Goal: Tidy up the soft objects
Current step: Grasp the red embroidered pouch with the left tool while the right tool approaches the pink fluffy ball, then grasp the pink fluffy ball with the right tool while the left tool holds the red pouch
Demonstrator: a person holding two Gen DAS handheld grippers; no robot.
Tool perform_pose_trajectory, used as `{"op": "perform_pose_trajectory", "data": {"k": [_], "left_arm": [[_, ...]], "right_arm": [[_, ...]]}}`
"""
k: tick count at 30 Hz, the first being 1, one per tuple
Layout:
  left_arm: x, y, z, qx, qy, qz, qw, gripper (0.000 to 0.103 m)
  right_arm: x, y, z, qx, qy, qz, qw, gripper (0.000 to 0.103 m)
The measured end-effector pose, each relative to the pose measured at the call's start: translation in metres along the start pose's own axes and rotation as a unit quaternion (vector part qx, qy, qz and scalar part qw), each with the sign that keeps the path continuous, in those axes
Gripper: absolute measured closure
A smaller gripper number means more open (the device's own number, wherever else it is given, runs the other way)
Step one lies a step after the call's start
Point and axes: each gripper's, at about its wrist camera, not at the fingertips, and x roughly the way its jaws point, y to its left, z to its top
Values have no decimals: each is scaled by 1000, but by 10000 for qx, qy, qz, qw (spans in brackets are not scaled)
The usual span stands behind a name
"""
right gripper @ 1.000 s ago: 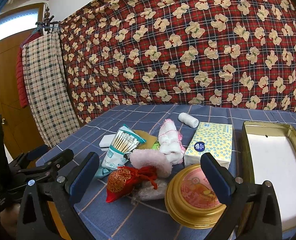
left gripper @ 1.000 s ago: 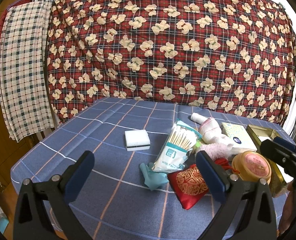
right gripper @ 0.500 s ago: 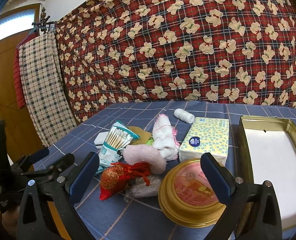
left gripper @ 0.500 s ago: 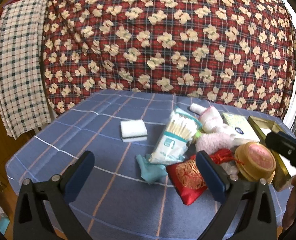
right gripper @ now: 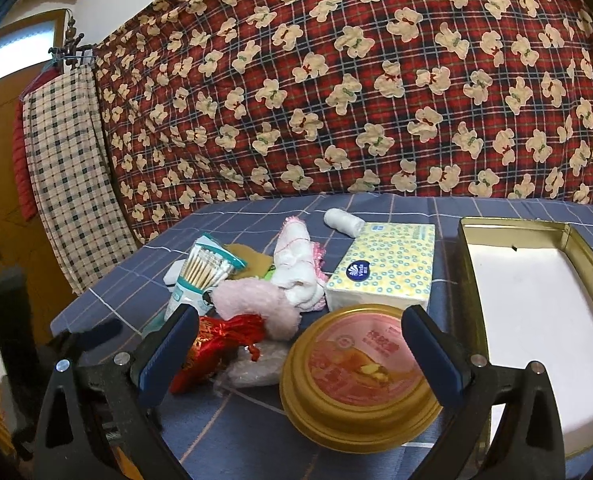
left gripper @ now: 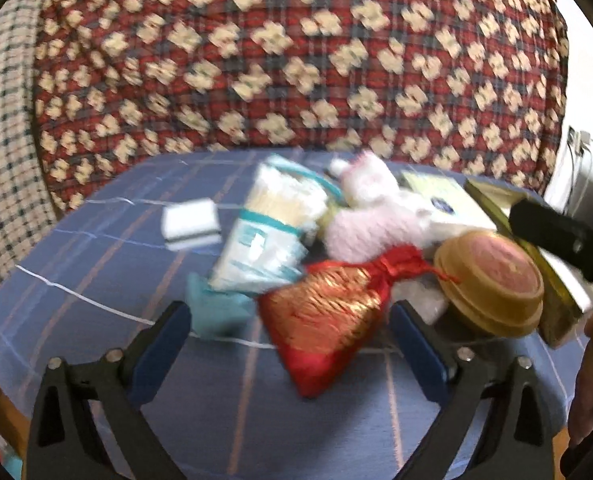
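A heap of soft things lies on the blue checked tablecloth (left gripper: pixel 96 280). Nearest my left gripper (left gripper: pixel 288 316) is a red and gold drawstring pouch (left gripper: pixel 320 320). Its fingers stand wide on either side of the pouch, the jaws are closing, and no pad touches it. Behind the pouch are a pink fluffy piece (left gripper: pixel 368 228), a cotton swab pack (left gripper: pixel 268 232) and a teal cloth (left gripper: pixel 212 312). My right gripper (right gripper: pixel 300 320) is open just over a round gold tin (right gripper: pixel 360 372). The pouch (right gripper: pixel 216 344) lies by its left finger. The left wrist view is blurred.
An open rectangular gold tin (right gripper: pixel 466 264) stands at the right, with a yellow tissue pack (right gripper: pixel 384 268), a rolled white and pink towel (right gripper: pixel 296 264) and a white roll (right gripper: pixel 342 220) beside it. A white sponge (left gripper: pixel 192 224) lies apart, left. A bear-print quilt (right gripper: pixel 336 100) hangs behind.
The left gripper has come forward and down toward the heap, so the red pouch now sits between its fingers. The right gripper has edged closer to the round gold tin.
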Motion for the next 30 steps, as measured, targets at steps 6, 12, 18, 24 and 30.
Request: {"op": "perform_pose_trajectory", "data": {"k": [6,12,18,24,30], "left_arm": [[19,-1,-7,5,272,-388,9989,60],[16,14,-8,-280,143,-693,9971,93],[-2,33,1,-549,-252,-727,9955,93],[-8,49,6,-737,-475,-630,9942,93],[-4,56,4,-833,-520,-537,9937,93]], "right_arm": [[3,0,-2,-61,24,-56,10000,1],[7,0,-4,-221,35,-135,9997,1],[13,12,-2,-462,20,-89,9989,1],[30,35,2,-975,149,2,9951,24],[58,50,6,-1368,467,-58,9895,24]]}}
